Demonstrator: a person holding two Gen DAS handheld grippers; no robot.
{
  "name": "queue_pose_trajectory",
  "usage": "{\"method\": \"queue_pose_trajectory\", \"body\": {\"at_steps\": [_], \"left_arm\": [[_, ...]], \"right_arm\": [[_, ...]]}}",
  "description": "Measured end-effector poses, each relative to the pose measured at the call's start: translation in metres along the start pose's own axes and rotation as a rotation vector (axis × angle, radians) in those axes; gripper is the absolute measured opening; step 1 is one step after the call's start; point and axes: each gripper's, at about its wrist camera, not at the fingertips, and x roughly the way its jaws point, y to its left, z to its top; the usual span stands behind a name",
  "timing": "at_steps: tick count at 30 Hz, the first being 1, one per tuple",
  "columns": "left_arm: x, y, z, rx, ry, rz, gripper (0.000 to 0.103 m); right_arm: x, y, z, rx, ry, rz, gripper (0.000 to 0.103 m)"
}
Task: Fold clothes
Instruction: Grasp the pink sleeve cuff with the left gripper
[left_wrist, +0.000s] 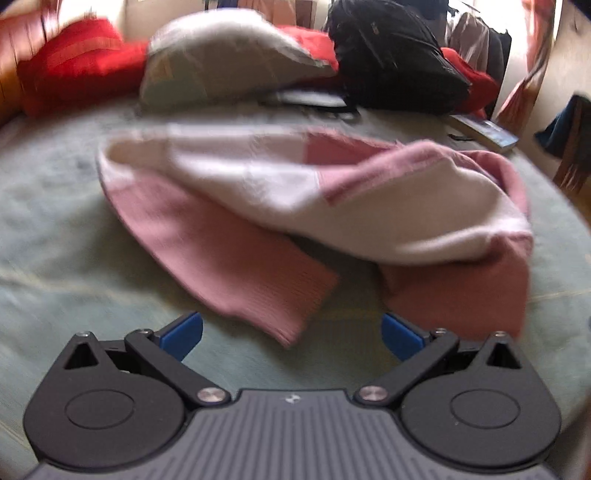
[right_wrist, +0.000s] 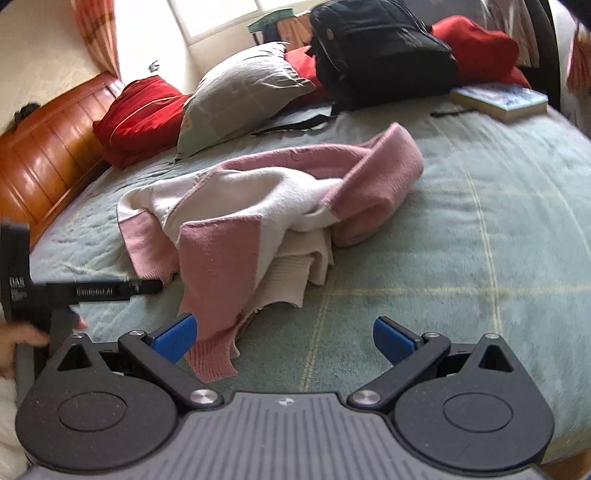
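Pink and white sweater (right_wrist: 258, 218) lies crumpled in the middle of the bed, on the pale green bedspread (right_wrist: 480, 258), not yet spread flat or folded. Both tools are empty and sit just short of it on the near side.

Left gripper (left_wrist: 291, 332): blue fingers spread wide apart, nothing between them. One pink ribbed cuff (left_wrist: 295, 314) lies right ahead of the gap, close to the fingertips; whether it touches is unclear, as this view is motion-blurred. The sleeve runs from that cuff up and away to the left. A 2nd pink end (left_wrist: 461, 295) hangs just ahead of the right finger.

Right gripper (right_wrist: 284, 336): fingers also wide apart, empty. A pink ribbed hem or cuff (right_wrist: 214, 358) lies just beside its left finger, inside the gap's left edge. The garment's bulk stretches away from there, up and to the right, ending in a pink rolled part (right_wrist: 384, 177) on the far side.

Judgement: each tool has a pink end directly in front; the right one looks marginally nearer to its piece, so a short forward push and close should catch it.

Writing: the left tool's black body, seen in the right wrist view (right_wrist: 92, 291), carries white lettering, roughly "GenRobot.AI", and "DAS" on the block beside it, with smaller text unreadable. A book (right_wrist: 502, 99) lies far right near a black backpack (right_wrist: 376, 51); cover text not legible.
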Motion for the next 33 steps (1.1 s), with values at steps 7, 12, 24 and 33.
{"method": "queue_pose_trajectory", "body": {"at_steps": [7, 12, 24, 33], "left_arm": [[0.008, 0.036, -0.011, -0.192, -0.011, -0.128, 0.102], [0.026, 0.064, 0.002, -0.368, -0.071, -0.288, 0.102], [0.04, 0.096, -0.024, -0.739, -0.168, -0.61, 0.102], [0.06, 0.103, -0.014, -0.826, -0.138, -0.451, 0.053]], "right_arm": [[0.017, -0.009, -0.002, 0.049, 0.027, 0.02, 0.103], [0.027, -0.007, 0.0, 0.054, 0.043, 0.039, 0.103], [0.03, 0.013, 0.007, 0.02, 0.056, 0.15, 0.103], [0.034, 0.028, 0.002, -0.015, 0.083, 0.137, 0.103]]}}
